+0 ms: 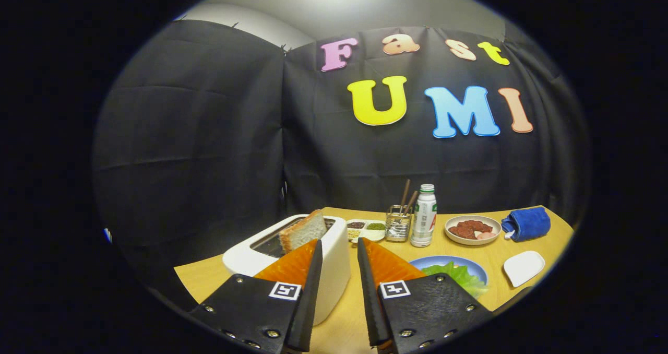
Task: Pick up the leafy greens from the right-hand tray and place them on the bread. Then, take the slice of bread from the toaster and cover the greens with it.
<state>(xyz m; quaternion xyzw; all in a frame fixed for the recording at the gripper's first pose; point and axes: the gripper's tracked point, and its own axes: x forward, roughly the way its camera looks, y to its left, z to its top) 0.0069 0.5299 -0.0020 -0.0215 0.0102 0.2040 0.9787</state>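
Bread slice (303, 231) upright in white toaster (334, 260), just ahead of my left finger. My claw (338, 245) part open, holds nothing. Leafy greens (459, 276) on blue plate (472, 264) beyond right finger. Meat bowl (472, 229), blue cloth (527, 223) farther right.

Black cloth (209, 150) drapes the booth's walls in creased panels behind a wooden bench (553, 239). Above it, a pale wall (365, 9) catches bright overhead light.
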